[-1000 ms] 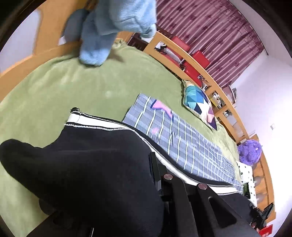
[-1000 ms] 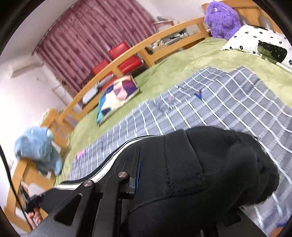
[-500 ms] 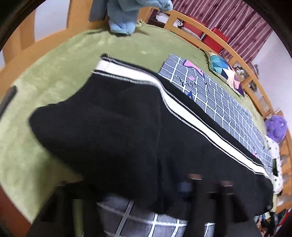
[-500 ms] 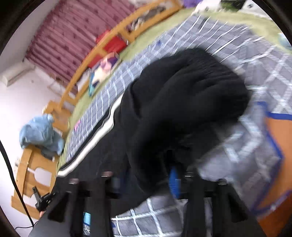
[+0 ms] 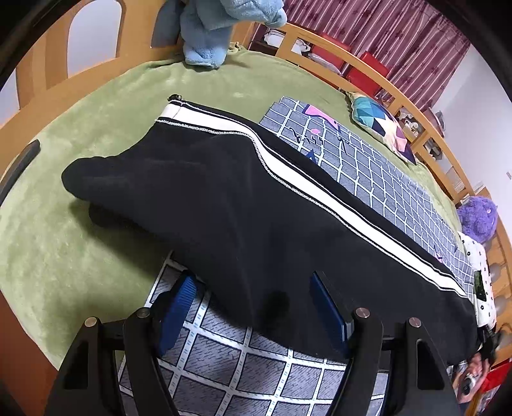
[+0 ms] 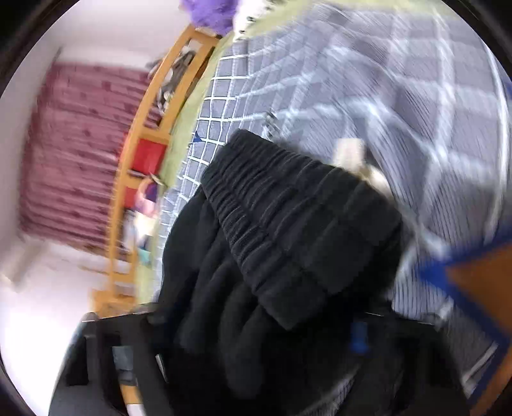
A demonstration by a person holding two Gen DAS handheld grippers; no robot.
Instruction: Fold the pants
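No readable brand or label text in either view. Left view: black pants [image 5: 243, 204] with a white side stripe [image 5: 320, 198] run diagonally from upper left to lower right across the grey checked sheet [image 5: 256, 364] and green blanket [image 5: 80, 144]. Left gripper [image 5: 252, 316] is spread, blue pads either side of the hem fold, not clamping. Only this view shows the blue plush [image 5: 211, 28] and patterned cushion [image 5: 380, 124]. Right view (motion-blurred): elastic waistband [image 6: 288, 204] bunched mid-frame over the right gripper [image 6: 256, 368]; can't tell its jaw state.
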